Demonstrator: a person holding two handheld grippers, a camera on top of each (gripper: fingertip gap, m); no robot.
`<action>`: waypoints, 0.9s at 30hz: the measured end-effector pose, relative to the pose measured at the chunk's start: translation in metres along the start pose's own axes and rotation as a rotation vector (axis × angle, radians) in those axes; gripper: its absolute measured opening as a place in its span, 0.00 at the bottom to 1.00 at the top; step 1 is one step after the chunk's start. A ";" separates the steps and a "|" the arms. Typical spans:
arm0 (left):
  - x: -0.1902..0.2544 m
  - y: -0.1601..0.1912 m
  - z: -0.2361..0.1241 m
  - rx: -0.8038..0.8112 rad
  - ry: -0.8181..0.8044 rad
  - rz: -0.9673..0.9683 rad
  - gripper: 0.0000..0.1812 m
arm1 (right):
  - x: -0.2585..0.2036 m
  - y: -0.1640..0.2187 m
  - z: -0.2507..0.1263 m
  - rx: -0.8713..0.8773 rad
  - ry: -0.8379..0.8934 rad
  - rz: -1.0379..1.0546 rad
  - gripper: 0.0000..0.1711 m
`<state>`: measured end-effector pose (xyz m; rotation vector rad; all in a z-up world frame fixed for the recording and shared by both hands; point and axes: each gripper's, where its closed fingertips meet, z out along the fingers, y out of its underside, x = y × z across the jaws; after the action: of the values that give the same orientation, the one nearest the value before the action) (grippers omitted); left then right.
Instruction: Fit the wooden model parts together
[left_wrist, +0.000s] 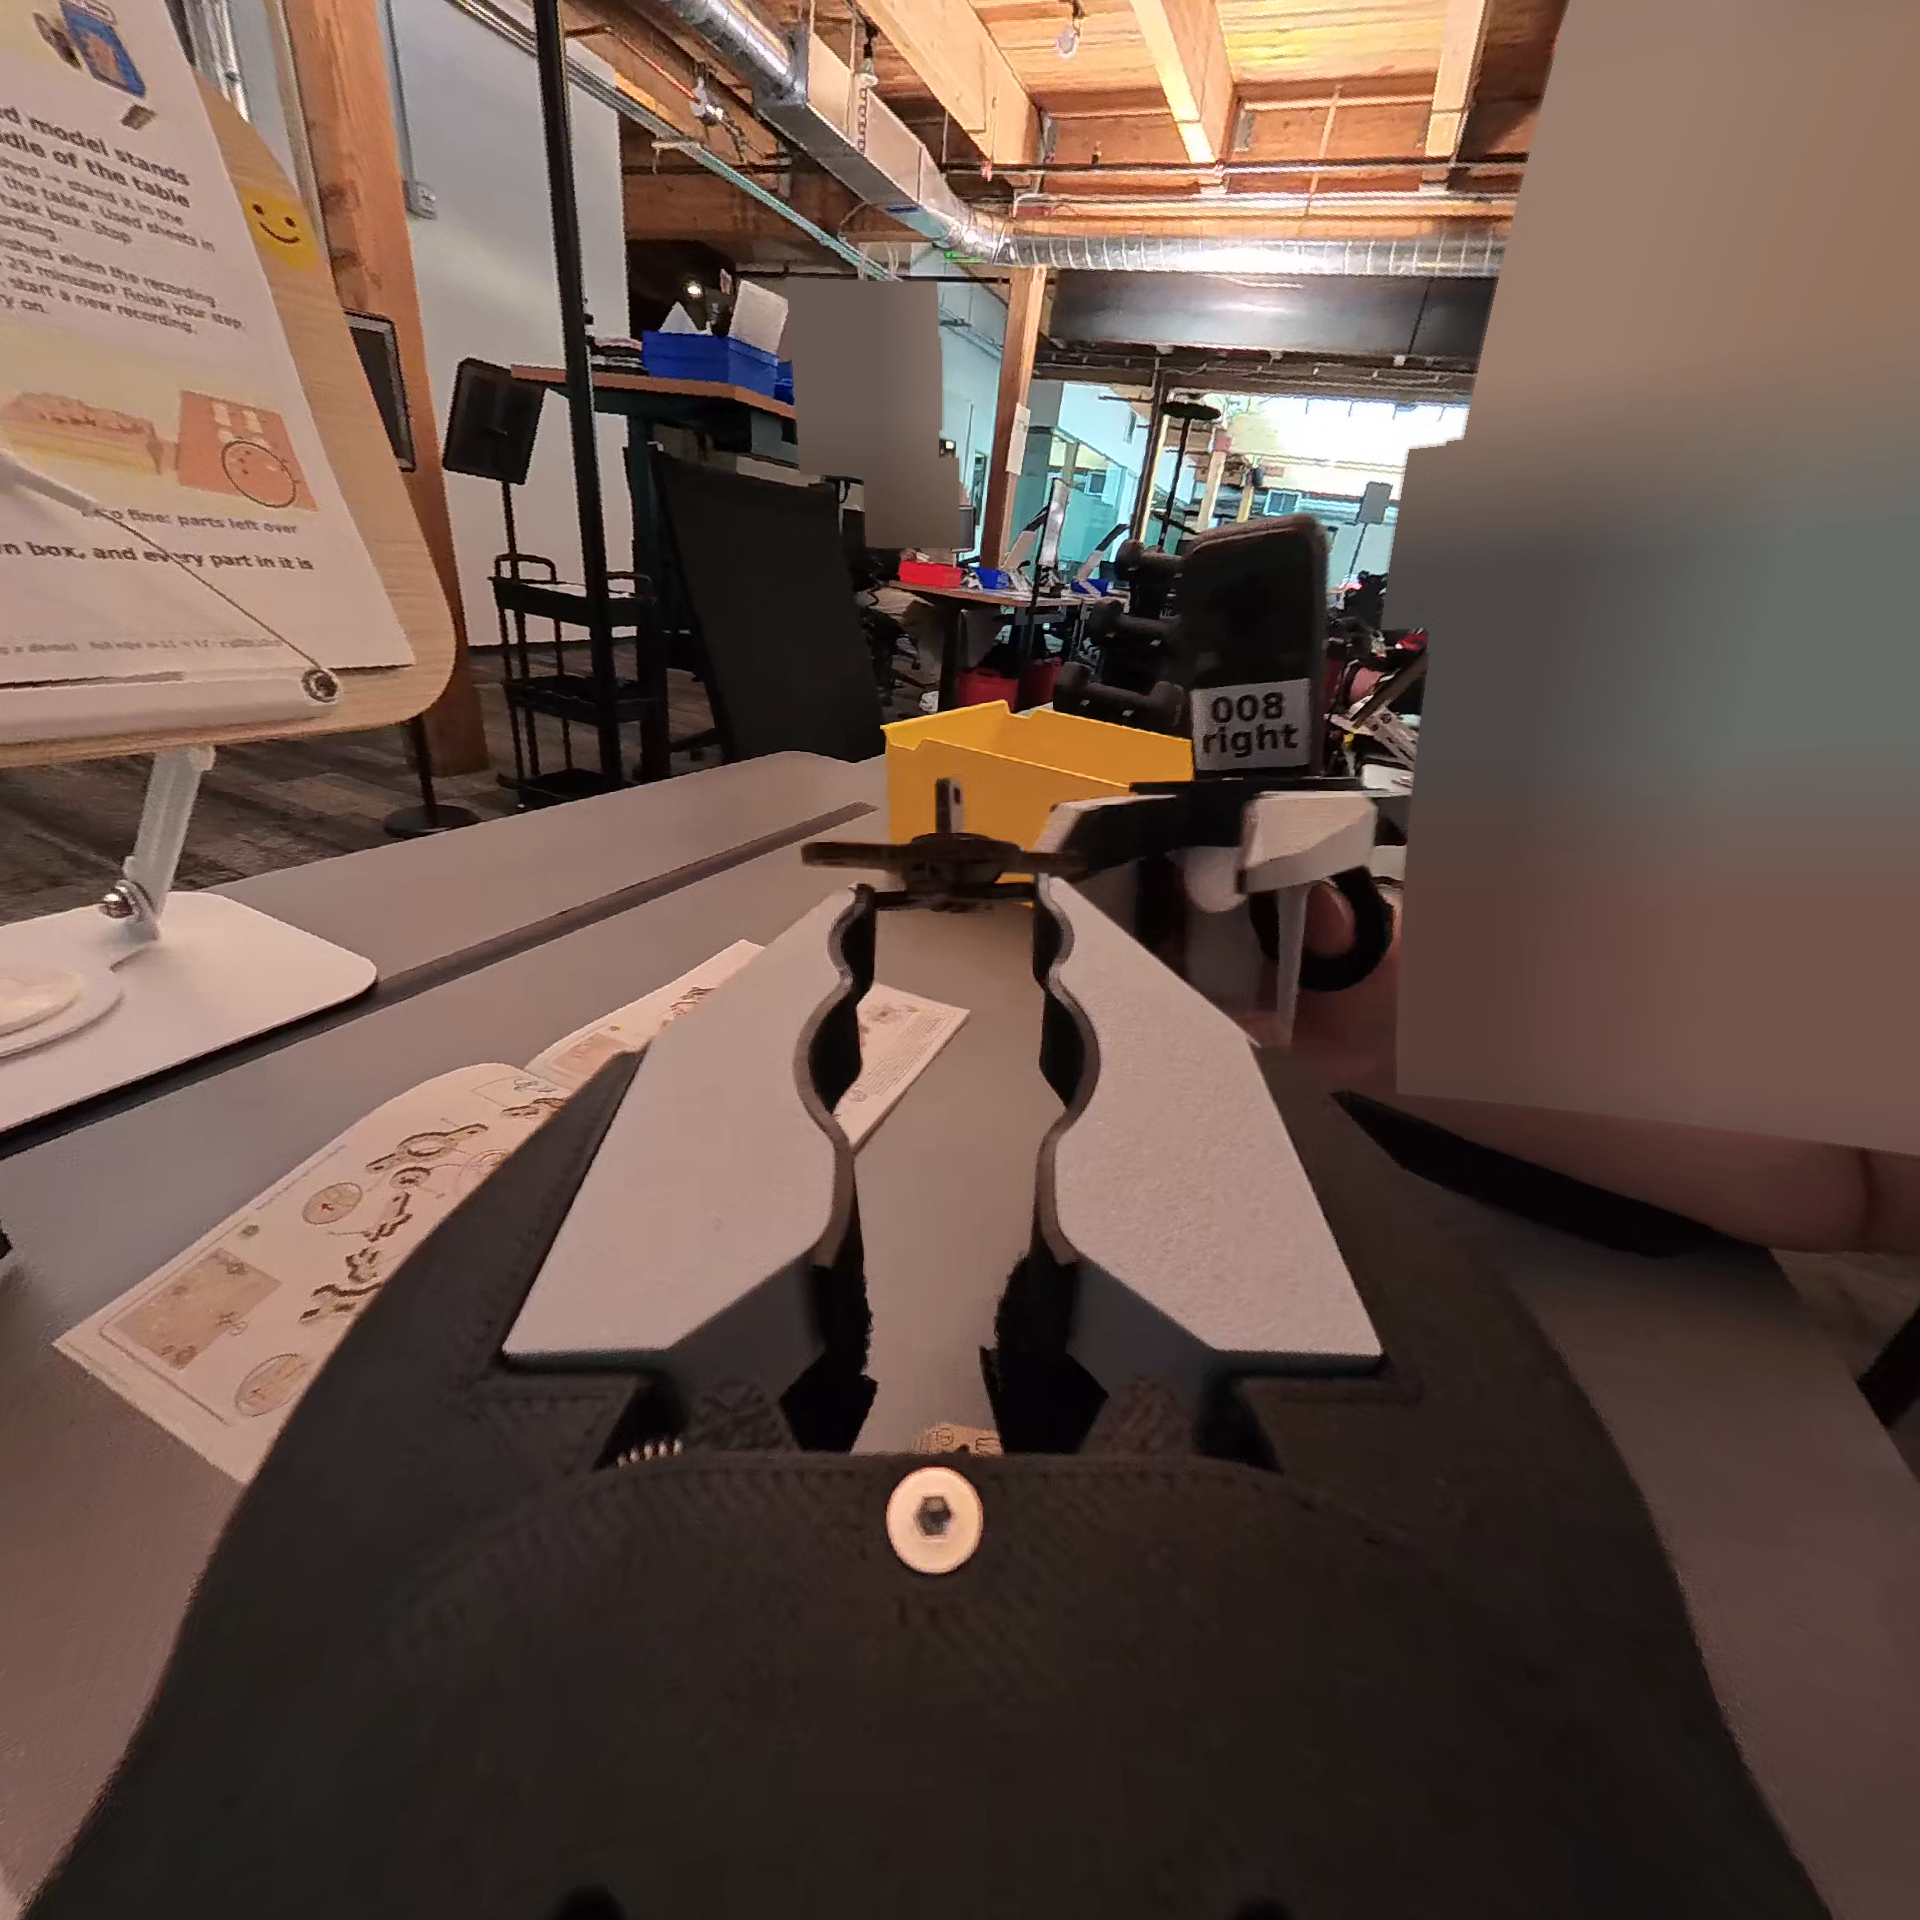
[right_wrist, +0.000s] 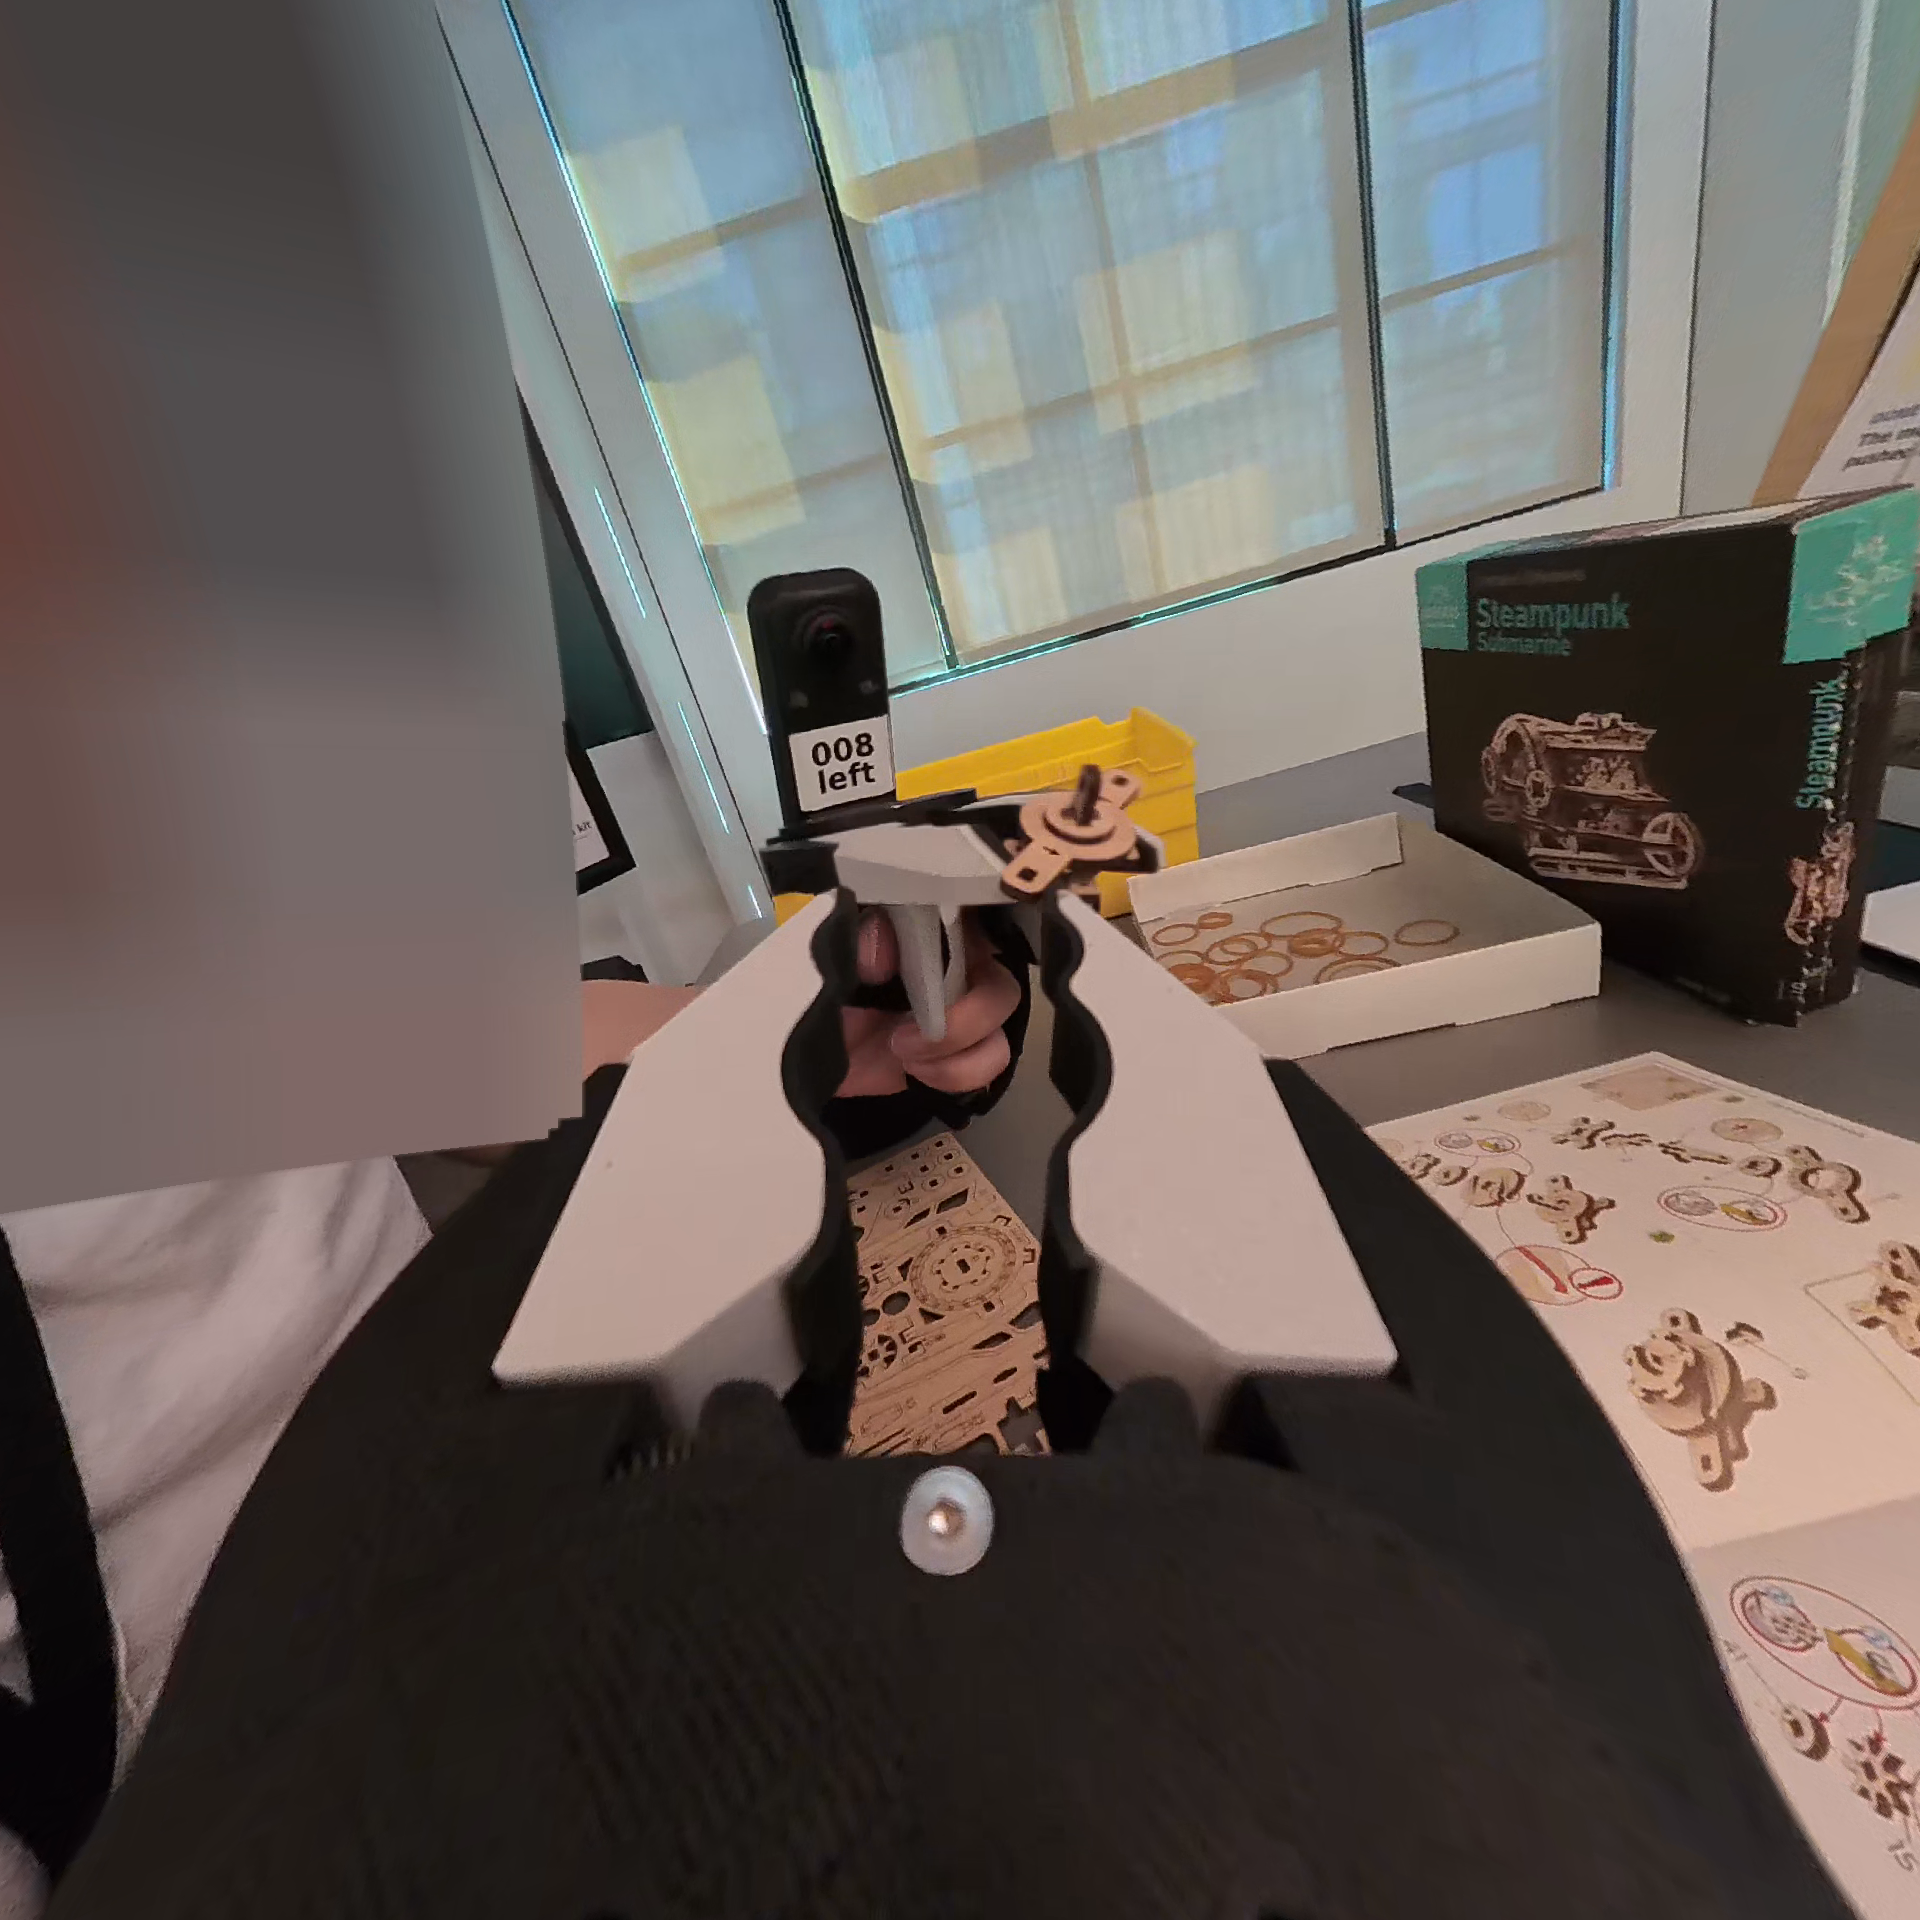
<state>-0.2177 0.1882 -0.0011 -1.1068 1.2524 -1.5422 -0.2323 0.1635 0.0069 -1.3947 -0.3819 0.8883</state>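
A small wooden assembly (left_wrist: 951, 857), a round disc with flat tabs and a short peg standing up, is held in the air at the tips of my left gripper (left_wrist: 953, 902). The left gripper is closed on its edges. In the right wrist view the assembly (right_wrist: 1075, 831) sits at the end of the left gripper (right_wrist: 1013, 836). My right gripper (right_wrist: 945, 909) is open and empty, its right fingertip just below the assembly. In the left wrist view the right gripper (left_wrist: 1143, 836) comes in from the right and reaches the assembly's right end.
A yellow bin (right_wrist: 1049, 758) stands behind the grippers. A white tray (right_wrist: 1351, 1029) of rubber bands and the dark kit box (right_wrist: 1621, 769) are at the right. An instruction sheet (right_wrist: 1662, 1247) and a laser-cut wooden sheet (right_wrist: 935, 1299) lie on the grey table. A board on a stand (left_wrist: 208, 416) is at the left.
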 end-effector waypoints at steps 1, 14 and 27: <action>-0.002 0.000 0.000 -0.003 -0.011 0.006 0.16 | -0.003 0.000 0.000 -0.004 -0.013 -0.013 0.19; -0.008 0.010 0.002 -0.069 -0.088 0.109 0.16 | -0.010 0.002 0.006 -0.008 -0.019 -0.047 0.21; 0.019 0.044 0.006 -0.265 0.139 0.055 0.16 | 0.012 0.027 -0.014 -0.230 0.078 -0.459 0.39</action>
<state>-0.2138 0.1624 -0.0412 -1.1341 1.6043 -1.4613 -0.2232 0.1605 -0.0245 -1.4639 -0.7281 0.4207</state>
